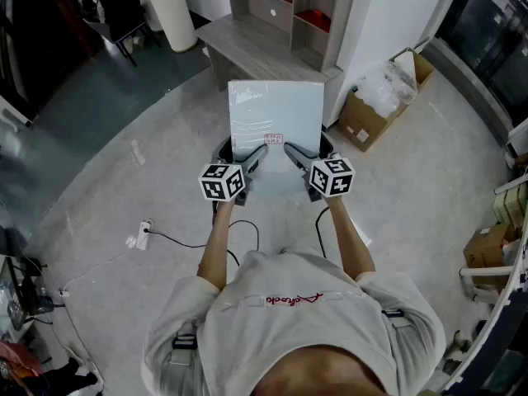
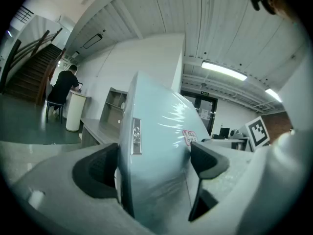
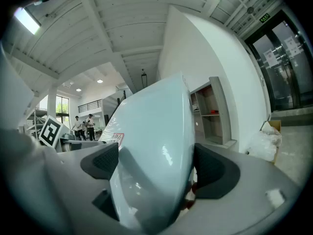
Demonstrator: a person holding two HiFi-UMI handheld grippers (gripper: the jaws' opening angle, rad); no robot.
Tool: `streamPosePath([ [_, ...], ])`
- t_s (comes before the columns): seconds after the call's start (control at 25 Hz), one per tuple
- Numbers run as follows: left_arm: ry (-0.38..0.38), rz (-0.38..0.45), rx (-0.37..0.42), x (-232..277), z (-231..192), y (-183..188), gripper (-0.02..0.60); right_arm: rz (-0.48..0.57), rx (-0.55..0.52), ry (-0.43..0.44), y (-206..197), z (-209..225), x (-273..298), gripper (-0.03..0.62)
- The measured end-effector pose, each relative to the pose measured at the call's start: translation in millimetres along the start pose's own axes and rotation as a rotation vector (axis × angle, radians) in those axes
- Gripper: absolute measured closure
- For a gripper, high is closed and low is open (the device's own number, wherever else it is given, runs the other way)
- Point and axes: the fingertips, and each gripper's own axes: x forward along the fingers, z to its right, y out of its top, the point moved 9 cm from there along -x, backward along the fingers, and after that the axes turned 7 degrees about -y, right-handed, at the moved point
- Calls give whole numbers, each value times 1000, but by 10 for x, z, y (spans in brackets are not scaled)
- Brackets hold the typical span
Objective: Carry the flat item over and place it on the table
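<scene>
A flat pale blue item (image 1: 276, 126), wrapped in clear film with a small red-printed label, is carried level above the floor in front of the person. My left gripper (image 1: 252, 162) holds its near left corner and my right gripper (image 1: 295, 157) its near right corner. In the left gripper view the flat item (image 2: 156, 146) stands edge-on between the wide-set pads of my left gripper (image 2: 154, 165). In the right gripper view the flat item (image 3: 151, 146) fills the gap of my right gripper (image 3: 154, 168). A low grey table (image 1: 247, 48) lies just ahead.
A shelf unit (image 1: 293, 7) stands behind the table. An open cardboard box (image 1: 371, 114) with plastic sits at the right, a white bin (image 1: 173, 11) at the left. A power strip and cable (image 1: 144, 233) lie on the floor. A black round object (image 1: 223, 148) shows under the item.
</scene>
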Motion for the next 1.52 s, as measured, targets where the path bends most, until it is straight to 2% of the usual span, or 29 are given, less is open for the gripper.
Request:
streamPosePath([
  [1.16, 54, 3, -27, 486, 228, -228, 112, -16, 11, 47, -71, 620, 45, 108],
  [1.52, 61, -3, -35, 621, 104, -254, 112, -25, 17, 50, -103, 716, 216, 108],
])
